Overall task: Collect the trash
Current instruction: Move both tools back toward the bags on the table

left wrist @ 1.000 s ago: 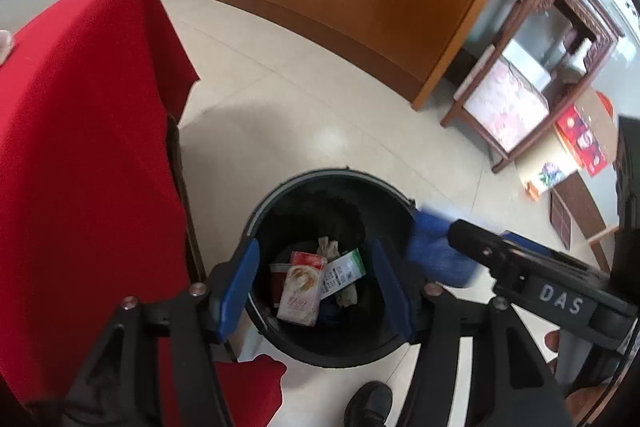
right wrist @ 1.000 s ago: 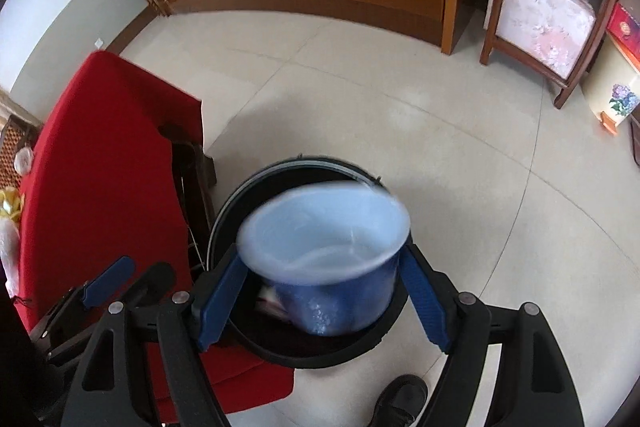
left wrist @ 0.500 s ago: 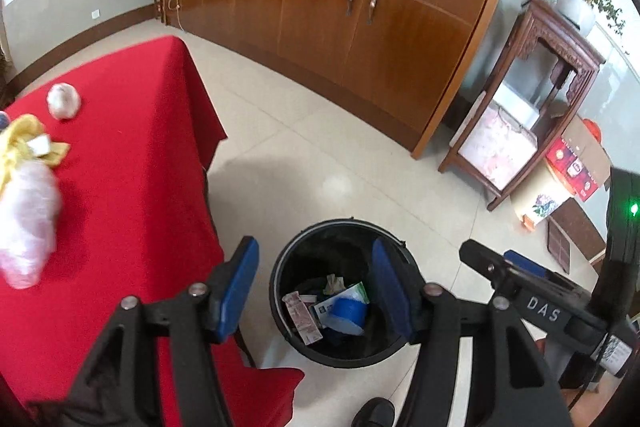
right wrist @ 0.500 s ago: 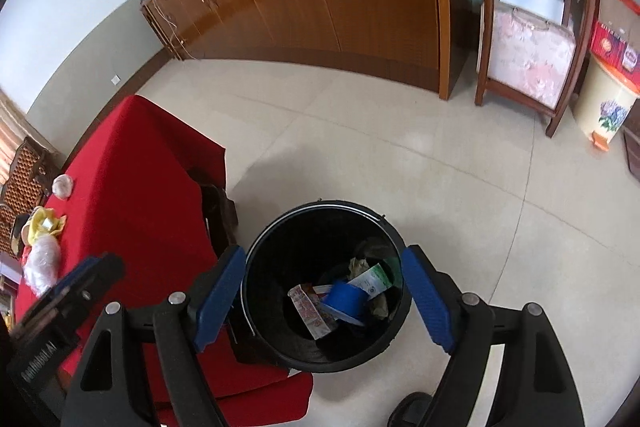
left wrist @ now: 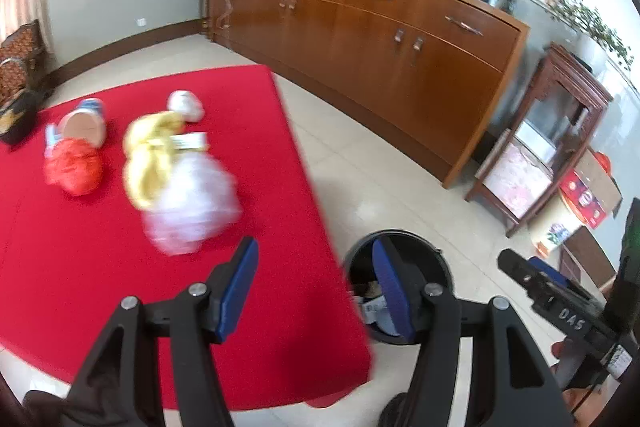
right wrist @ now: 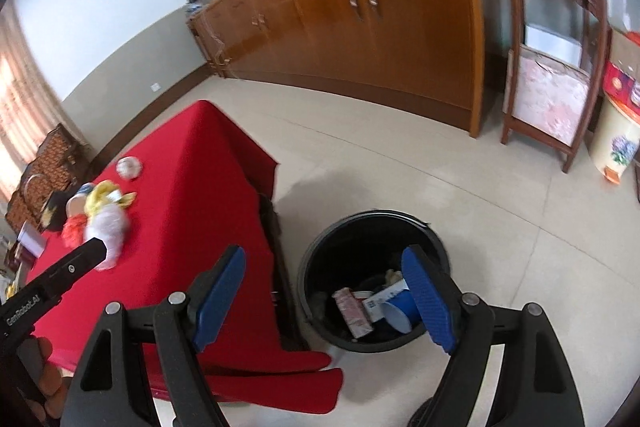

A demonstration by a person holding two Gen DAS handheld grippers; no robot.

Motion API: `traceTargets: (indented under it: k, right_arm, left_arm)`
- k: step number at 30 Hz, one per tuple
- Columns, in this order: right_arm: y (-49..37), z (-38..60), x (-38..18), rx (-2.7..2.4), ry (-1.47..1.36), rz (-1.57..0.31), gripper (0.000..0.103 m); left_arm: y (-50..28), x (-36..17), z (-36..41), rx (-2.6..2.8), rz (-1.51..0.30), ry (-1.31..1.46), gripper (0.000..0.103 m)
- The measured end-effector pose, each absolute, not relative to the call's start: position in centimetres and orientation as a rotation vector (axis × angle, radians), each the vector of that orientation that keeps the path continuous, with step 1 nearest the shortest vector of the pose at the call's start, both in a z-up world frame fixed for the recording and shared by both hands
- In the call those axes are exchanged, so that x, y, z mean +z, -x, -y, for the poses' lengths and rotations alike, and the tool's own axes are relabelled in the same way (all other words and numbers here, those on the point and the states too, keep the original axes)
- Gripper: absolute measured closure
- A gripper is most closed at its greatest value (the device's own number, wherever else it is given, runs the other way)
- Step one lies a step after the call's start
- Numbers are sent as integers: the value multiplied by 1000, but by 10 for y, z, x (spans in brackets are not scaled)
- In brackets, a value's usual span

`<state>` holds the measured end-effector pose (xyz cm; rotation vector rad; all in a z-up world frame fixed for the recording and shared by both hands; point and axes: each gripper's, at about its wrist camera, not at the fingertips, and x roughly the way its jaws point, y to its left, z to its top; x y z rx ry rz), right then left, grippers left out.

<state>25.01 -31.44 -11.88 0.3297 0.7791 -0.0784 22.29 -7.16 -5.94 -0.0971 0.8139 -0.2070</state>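
Both grippers were empty: the left gripper (left wrist: 316, 287) had its blue pads parted with nothing between them, and the right gripper (right wrist: 328, 291) stood wider apart, likewise holding nothing. Taking the red-covered table (left wrist: 100, 267) as the landmark, a long wooden sideboard (left wrist: 380, 47) ran along the wall beyond its far edge. A black bin (right wrist: 320, 267) stood on the tiled floor just beside the table's near corner; inside it lay a blue cup (right wrist: 400, 309) on its side, a white carton (right wrist: 378, 303) and a reddish packet (right wrist: 352, 311). On the tabletop, well apart from the bin, lay the remaining trash: a clear plastic bag (left wrist: 192, 203) touching a yellow wrapper (left wrist: 148, 155), a red crumpled bag (left wrist: 74, 167) just beside them, and a small white wad (left wrist: 186, 105) nearer the table's far edge.
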Motion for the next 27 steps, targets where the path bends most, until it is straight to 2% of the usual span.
traceTargets:
  k: [14,27]
  right_arm:
    - [-258,183,-96,136,-234,-734,21]
    - [-283,98,-94,254,-158,-745,21]
  left_arm:
    - [-187,-50,-50,16,-736,191,35]
    - [-190,-63,-104,97,-736,254,35]
